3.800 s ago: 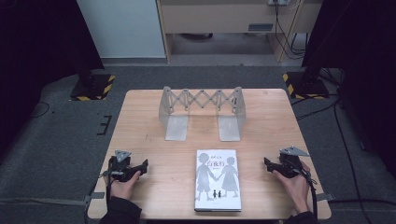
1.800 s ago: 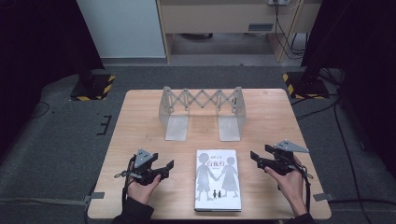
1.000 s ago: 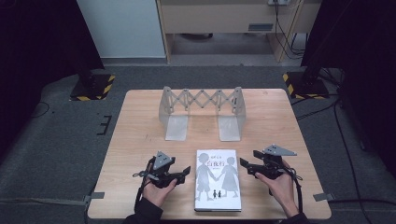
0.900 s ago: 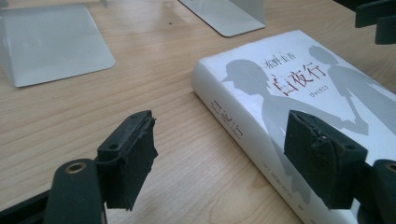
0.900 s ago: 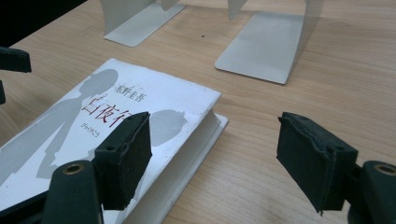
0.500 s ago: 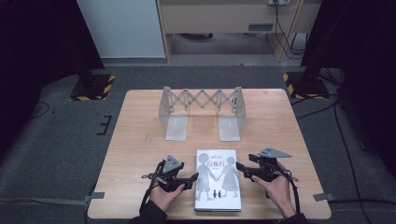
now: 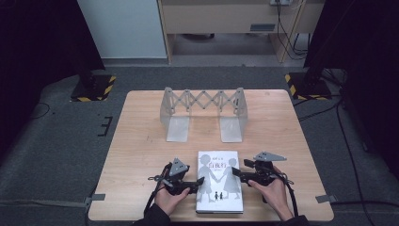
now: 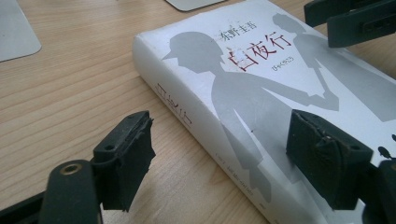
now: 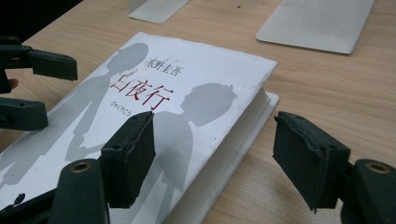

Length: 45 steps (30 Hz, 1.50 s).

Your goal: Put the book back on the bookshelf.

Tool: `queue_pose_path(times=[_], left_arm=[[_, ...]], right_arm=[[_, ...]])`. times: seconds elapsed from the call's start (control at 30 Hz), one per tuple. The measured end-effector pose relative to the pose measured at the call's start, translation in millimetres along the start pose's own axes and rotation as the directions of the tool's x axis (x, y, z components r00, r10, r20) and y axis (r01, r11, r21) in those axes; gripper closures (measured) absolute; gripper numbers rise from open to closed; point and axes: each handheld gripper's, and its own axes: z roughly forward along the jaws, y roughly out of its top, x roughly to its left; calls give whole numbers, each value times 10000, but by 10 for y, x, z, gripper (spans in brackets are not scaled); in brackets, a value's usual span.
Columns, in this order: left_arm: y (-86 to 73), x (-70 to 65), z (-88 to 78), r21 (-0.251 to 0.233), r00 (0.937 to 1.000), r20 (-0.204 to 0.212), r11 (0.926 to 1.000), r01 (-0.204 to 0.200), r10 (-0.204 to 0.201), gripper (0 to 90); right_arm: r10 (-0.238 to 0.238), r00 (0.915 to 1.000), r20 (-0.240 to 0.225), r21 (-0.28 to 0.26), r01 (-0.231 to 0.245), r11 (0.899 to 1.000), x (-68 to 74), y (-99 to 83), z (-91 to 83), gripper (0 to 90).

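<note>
I have both hand-held grippers, left (image 7: 201, 180) and right (image 7: 234, 172), spread wide astride the white book's (image 7: 219, 188) left and right edges on the bench (image 7: 141, 155), gripping nothing.

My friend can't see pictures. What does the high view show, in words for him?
A white book lies flat at the near edge of a wooden table, with a person's two hands holding black grippers at its sides: the left gripper at its left edge, the right gripper at its right edge, both open. Farther back stands a grey folding rack.

left tool (image 7: 201, 181) open, right tool (image 7: 235, 173) open
</note>
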Motion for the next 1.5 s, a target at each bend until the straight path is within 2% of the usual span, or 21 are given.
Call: queue_pose_path(times=[0.13, 0.57, 0.83, 0.93, 1.03, 1.1, 1.17, 1.5], left_arm=[[-2, 2, 14, 4, 10000, 76, 10000, 11, -11, 192], [-14, 7, 23, -77, 9998, 170, 9999, 139, -138, 194], [-19, 13, 19, -125, 9996, 201, 9997, 195, -192, 193], [-19, 21, 13, -124, 9995, 240, 9997, 225, -222, 192], [-20, 30, 4, -174, 9990, 296, 9992, 348, -342, 190], [-20, 31, 1, -200, 9990, 301, 9992, 333, -327, 189], [-19, 34, -4, -224, 9991, 318, 9993, 294, -287, 189], [-22, 39, -6, -260, 9989, 331, 9990, 354, -345, 185]], right_arm=[[-31, 10000, -54, 86, 32, 10000, 8, -15, 32, 298], [528, 9958, -753, 0, -529, 9986, 61, -47, 166, 298], [370, 9975, -599, -26, -372, 9993, 80, -15, 146, 320], [345, 9971, -681, -213, -360, 9991, 92, 17, 110, 322], [204, 9967, -786, -746, -263, 9969, 126, 78, 53, 321], [227, 9964, -817, -810, -294, 9963, 135, 89, 44, 321], [180, 9954, -940, -1125, -286, 9932, 155, 120, 30, 321], [263, 9920, -1233, -1279, -422, 9909, 182, 118, 36, 335]])
